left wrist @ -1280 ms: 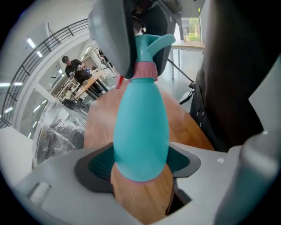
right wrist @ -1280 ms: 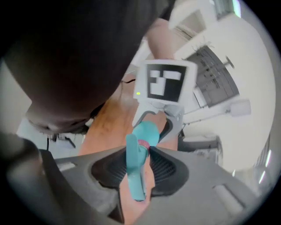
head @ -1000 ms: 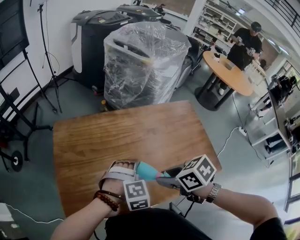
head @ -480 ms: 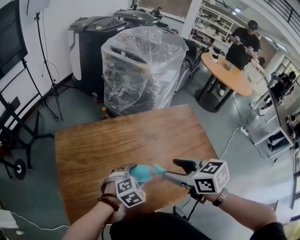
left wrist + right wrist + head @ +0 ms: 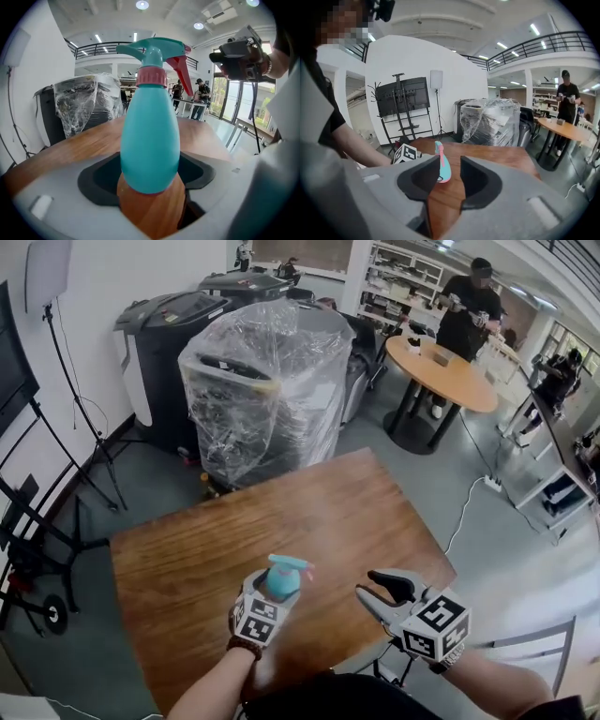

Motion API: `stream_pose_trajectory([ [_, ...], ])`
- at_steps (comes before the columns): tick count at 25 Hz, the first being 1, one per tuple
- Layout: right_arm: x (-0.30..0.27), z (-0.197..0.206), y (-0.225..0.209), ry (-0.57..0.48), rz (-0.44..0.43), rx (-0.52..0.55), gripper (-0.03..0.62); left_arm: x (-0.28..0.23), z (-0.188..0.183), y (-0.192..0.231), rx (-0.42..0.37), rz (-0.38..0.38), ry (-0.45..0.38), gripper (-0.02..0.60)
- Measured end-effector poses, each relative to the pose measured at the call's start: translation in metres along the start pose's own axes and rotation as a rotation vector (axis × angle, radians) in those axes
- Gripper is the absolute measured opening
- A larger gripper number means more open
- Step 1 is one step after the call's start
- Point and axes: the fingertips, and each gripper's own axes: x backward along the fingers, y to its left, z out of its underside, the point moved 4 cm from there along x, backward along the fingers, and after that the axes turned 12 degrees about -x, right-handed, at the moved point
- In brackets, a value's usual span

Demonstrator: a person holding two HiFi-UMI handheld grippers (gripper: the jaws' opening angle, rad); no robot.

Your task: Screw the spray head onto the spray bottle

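Observation:
A teal spray bottle (image 5: 279, 583) stands upright above the wooden table (image 5: 178, 549), with its teal and red spray head (image 5: 287, 564) seated on a pink collar. My left gripper (image 5: 271, 594) is shut on the bottle's body. In the left gripper view the bottle (image 5: 150, 140) fills the middle between the jaws, spray head (image 5: 157, 51) on top. My right gripper (image 5: 377, 592) hovers apart, to the right of the bottle; its jaws are closing with nothing between them. In the right gripper view the bottle (image 5: 442, 165) shows beyond the jaws' gap of that gripper (image 5: 450, 180).
Behind the table stands a plastic-wrapped machine (image 5: 262, 381) beside a dark cabinet (image 5: 159, 343). A round table (image 5: 441, 371) with a person (image 5: 469, 306) is at the far right. Black stand legs (image 5: 37, 521) are at the left, and a cable (image 5: 469, 507) lies on the floor.
The bottle has swung from lying sideways, pointing right, to upright in the left gripper. The right gripper has let go of the spray head and drawn back to the right.

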Motion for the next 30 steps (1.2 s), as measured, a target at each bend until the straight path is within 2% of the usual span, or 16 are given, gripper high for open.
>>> stream_pose_trajectory([
  [2,0.004,0.004,0.001,-0.017,0.031,0.031,0.057,-0.010,0.005,0.005,0.005,-0.025,0.008,0.394],
  [5,0.009,0.011,0.001,-0.014,0.063,0.085,-0.006,-0.022,0.012,0.011,0.003,-0.056,0.022,0.396],
  [9,0.012,0.023,0.001,0.012,0.057,0.134,-0.008,-0.029,0.019,0.011,0.026,-0.070,0.041,0.399],
  [15,0.004,0.033,0.000,0.017,0.031,0.107,-0.008,-0.032,0.019,0.009,0.029,-0.041,0.071,0.405],
  [17,-0.002,0.040,0.001,0.008,0.008,0.090,-0.008,-0.027,0.018,0.008,0.048,-0.028,0.078,0.444],
  [20,-0.013,0.045,0.008,0.005,-0.028,0.075,-0.009,-0.001,0.012,0.008,0.075,-0.047,0.053,0.459],
  [21,-0.017,0.045,0.011,0.005,-0.043,0.072,-0.008,0.012,0.007,0.008,0.080,-0.061,0.036,0.446],
  [23,-0.027,0.047,0.020,0.004,-0.078,0.069,-0.009,0.039,-0.004,0.004,0.080,-0.079,-0.004,0.364],
  [29,-0.050,0.050,0.048,-0.012,-0.177,0.062,-0.009,0.102,-0.049,-0.024,0.086,-0.076,-0.134,0.015],
  [30,-0.053,0.049,0.051,-0.017,-0.189,0.060,-0.009,0.107,-0.056,-0.029,0.098,-0.067,-0.148,0.012],
])
